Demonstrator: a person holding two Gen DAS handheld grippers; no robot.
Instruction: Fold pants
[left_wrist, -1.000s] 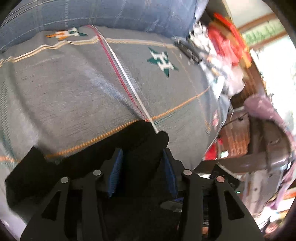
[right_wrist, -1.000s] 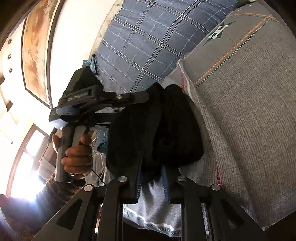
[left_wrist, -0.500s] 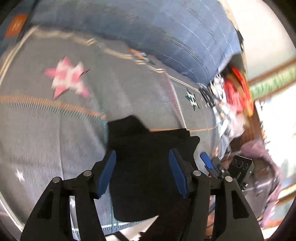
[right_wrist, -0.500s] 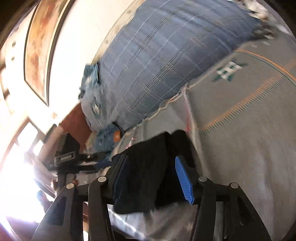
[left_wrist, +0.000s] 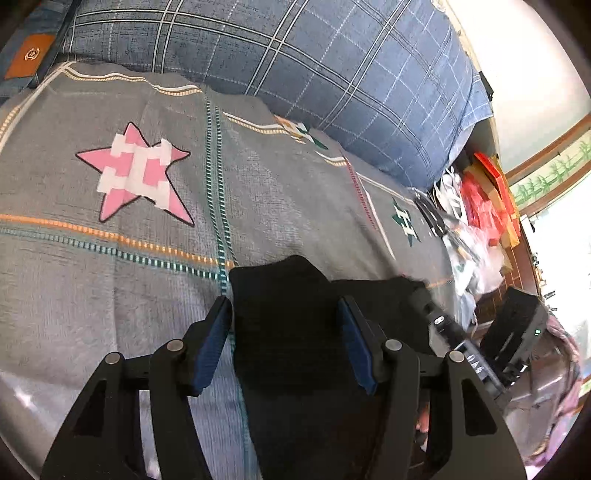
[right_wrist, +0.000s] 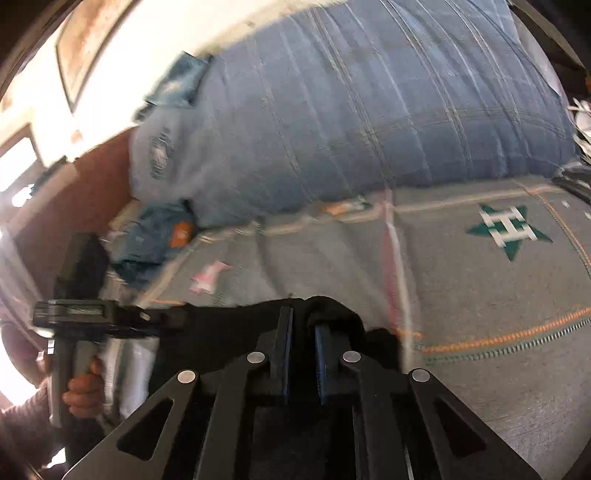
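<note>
The black pants (left_wrist: 291, 314) lie bunched at the near edge of a grey bedspread. My left gripper (left_wrist: 284, 332) is open, its blue pads on either side of the cloth, not pinching it. In the right wrist view the pants (right_wrist: 229, 328) spread as a dark band in front of my right gripper (right_wrist: 301, 343), whose jaws are nearly closed with a fold of the black cloth between the pads. The left gripper's handle and hand (right_wrist: 74, 332) show at the left there. The right gripper's tip (left_wrist: 443, 325) shows in the left wrist view.
The grey bedspread (left_wrist: 110, 277) bears a pink star (left_wrist: 136, 173) and a green star (right_wrist: 509, 229). A large blue plaid pillow (left_wrist: 295, 66) lies along the back. Folded jeans (right_wrist: 162, 236) sit at the far left. Red and white clutter (left_wrist: 480, 206) is piled beside the bed at the right.
Both grippers let go of the pants and opened half a second ago. The left has stayed open over the cloth; the right has closed again on a fold of it.
</note>
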